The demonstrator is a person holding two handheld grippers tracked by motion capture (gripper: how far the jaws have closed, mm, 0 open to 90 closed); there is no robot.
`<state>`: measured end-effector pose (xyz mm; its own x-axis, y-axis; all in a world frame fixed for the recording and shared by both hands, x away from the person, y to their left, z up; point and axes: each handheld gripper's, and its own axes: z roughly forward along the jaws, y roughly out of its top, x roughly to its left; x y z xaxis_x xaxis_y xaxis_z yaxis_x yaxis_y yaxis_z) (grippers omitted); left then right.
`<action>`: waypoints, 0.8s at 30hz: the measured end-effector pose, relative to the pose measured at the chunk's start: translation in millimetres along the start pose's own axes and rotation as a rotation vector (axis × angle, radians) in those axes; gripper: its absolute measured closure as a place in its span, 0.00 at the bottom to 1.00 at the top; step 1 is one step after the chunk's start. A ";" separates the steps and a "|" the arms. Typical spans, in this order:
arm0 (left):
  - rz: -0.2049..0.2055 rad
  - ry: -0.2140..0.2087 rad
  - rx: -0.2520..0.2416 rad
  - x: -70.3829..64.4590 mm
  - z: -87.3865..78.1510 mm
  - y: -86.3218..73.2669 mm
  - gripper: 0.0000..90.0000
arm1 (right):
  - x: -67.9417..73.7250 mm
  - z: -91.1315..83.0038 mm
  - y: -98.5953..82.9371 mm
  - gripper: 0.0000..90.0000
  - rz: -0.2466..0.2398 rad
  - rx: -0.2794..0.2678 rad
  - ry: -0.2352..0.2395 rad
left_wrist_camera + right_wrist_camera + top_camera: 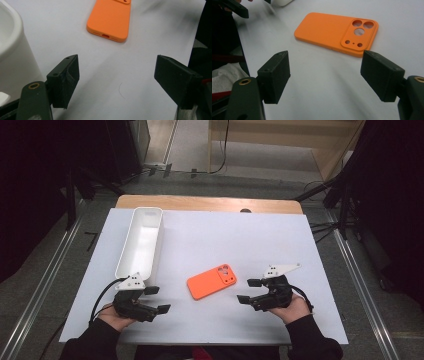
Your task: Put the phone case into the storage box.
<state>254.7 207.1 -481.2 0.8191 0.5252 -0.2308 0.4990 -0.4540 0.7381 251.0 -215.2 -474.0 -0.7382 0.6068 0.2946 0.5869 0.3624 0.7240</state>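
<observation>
An orange phone case (212, 281) lies flat, back side up, on the white surface (250, 240), a little nearer the person than the middle of it. Its camera cutouts sit at the end turned toward the far right, and the end with the charging-port slot points toward the near left. Nothing touches it.

The left tool (157, 300) rests low near the front edge of the surface, held in the person's left hand (114, 316), with its jaws spread wide and nothing between them. In the left gripper view the two black jaws frame bare white surface, and the case's port end lies ahead of them — well clear of both jaws. A long white tray (141, 240) stands just beside this tool, on its far side, running away toward the back of the surface; its rounded wall shows at the left edge of the left gripper view.

The right tool (248, 291) is held in the right hand (295, 309) on the other side of the case, also gaping open and empty. In the right gripper view the case lies a short way beyond the jaws, camera end toward the right jaw — near, but apart from it.

The two tools face each other with the case between them.
</observation>
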 end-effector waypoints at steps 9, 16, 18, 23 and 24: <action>0.001 0.000 -0.001 -0.3 0.2 0.3 0.22 | -3.7 -12.8 -20.6 0.25 0.014 -0.017 -0.029; -0.012 -0.022 0.011 0.4 0.9 0.9 0.22 | -6.3 -19.0 -34.1 0.25 0.025 -0.015 -0.043; -0.012 -0.025 0.011 0.5 0.8 1.1 0.22 | -6.8 -21.3 -37.5 0.25 0.030 -0.019 -0.051; -0.011 -0.027 -0.001 0.9 0.0 1.8 0.22 | -9.6 -23.3 -46.0 0.25 0.044 -0.015 -0.056; -0.012 -0.028 -0.001 0.9 0.0 1.8 0.22 | -10.3 -23.6 -47.5 0.25 0.046 -0.010 -0.064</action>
<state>256.3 206.7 -480.1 0.8209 0.5100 -0.2571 0.5084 -0.4474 0.7357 222.9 -255.3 -496.7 -0.6878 0.6665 0.2875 0.6159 0.3262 0.7171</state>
